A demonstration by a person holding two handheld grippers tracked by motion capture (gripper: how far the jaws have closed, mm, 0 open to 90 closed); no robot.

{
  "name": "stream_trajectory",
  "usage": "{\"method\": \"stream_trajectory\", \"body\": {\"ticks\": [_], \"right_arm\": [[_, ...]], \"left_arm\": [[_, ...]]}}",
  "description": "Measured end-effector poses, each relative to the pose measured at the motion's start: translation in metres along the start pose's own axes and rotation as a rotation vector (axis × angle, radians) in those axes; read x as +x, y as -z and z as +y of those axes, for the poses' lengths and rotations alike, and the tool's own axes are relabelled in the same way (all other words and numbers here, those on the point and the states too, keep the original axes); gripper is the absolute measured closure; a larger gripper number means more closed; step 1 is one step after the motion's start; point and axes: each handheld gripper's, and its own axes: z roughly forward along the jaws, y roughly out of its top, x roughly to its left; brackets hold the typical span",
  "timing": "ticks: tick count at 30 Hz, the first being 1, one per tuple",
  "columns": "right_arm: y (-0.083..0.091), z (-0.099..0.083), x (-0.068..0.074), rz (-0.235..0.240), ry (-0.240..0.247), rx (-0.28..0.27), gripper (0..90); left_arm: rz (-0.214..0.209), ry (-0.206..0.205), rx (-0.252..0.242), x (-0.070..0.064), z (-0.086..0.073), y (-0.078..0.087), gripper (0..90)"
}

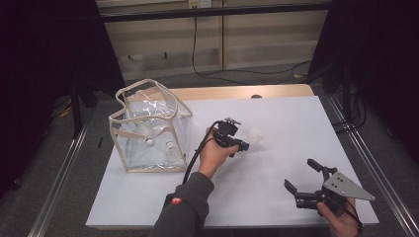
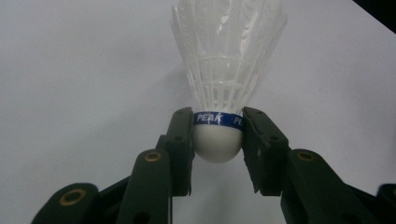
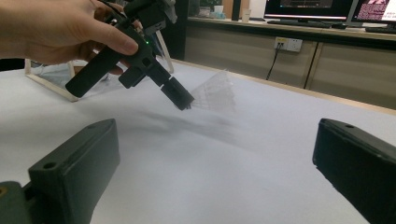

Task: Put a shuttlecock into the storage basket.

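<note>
At the middle of the high view my left gripper (image 1: 245,145) is clamped on the white cork of a shuttlecock (image 2: 219,140), feathers pointing away over the white table (image 1: 276,118). My right gripper (image 1: 302,176), lower right, hangs wide apart, holding nothing.

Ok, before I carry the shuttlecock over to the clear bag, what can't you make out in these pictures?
- High view: the shuttlecock is a small pale blur against the white table; the left gripper covers its cork.
- High view: the objects inside the clear bag are too small and washed out by glare to identify.
- Left gripper view: the blue band's print is partly covered by the jaws; the feather tips are cut off by the top edge.
- Right gripper view: the feathers are motion-blurred.
</note>
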Motion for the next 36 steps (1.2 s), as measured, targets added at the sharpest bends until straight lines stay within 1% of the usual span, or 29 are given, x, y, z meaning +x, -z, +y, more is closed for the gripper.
{"method": "stream_trajectory", "body": {"ticks": [1,5,8,9,15,16,18,19,20,21,23,24,29,32,36], "right_arm": [[0.000,0.000,0.000,0.002,-0.002,0.004,0.6],[0.000,0.000,0.000,0.002,-0.003,0.002,0.6],[-0.001,0.000,0.000,0.005,-0.001,0.004,0.6],[-0.001,0.000,0.000,0.005,-0.001,0.003,0.6],[-0.002,0.000,0.001,0.011,0.003,0.005,0.6],[-0.002,0.000,0.000,0.010,0.001,0.005,0.6],[-0.002,0.000,0.001,0.008,-0.006,0.002,0.6],[-0.002,0.000,0.001,0.009,-0.001,0.004,0.6],[-0.002,0.000,0.001,0.011,-0.001,0.005,0.6],[-0.003,0.000,0.001,0.011,0.002,0.004,0.6],[-0.002,-0.001,0.001,0.010,-0.002,0.006,0.6],[-0.002,-0.001,0.001,0.011,-0.001,0.004,0.6],[-0.002,0.000,0.001,0.010,0.000,0.004,0.6],[-0.003,0.000,0.002,0.011,0.002,0.008,0.6],[-0.003,0.000,0.002,0.011,0.001,0.008,0.6]], "left_arm": [[-0.005,0.003,0.000,0.001,0.001,0.003,65.0],[0.003,0.015,0.000,0.002,0.002,0.011,65.0],[0.008,0.015,-0.001,0.002,0.003,0.017,65.0],[0.003,0.012,0.003,0.003,0.004,0.020,65.0],[0.004,0.022,0.005,0.002,0.006,0.031,65.0],[0.002,0.029,-0.001,0.002,0.006,0.032,65.0],[-0.002,0.033,0.002,0.003,0.008,0.037,65.0],[0.001,0.045,-0.005,0.002,0.008,0.039,65.0],[-0.004,0.048,-0.001,0.003,0.009,0.042,65.0],[-0.001,0.055,-0.008,0.002,0.009,0.044,65.0],[0.006,0.051,-0.005,0.002,0.010,0.048,65.0],[0.002,0.059,-0.006,0.002,0.011,0.049,65.0],[0.001,0.066,-0.004,0.001,0.013,0.055,65.0],[-0.001,0.062,-0.001,0.002,0.014,0.059,65.0],[0.001,0.074,-0.002,0.002,0.015,0.063,65.0]]}}
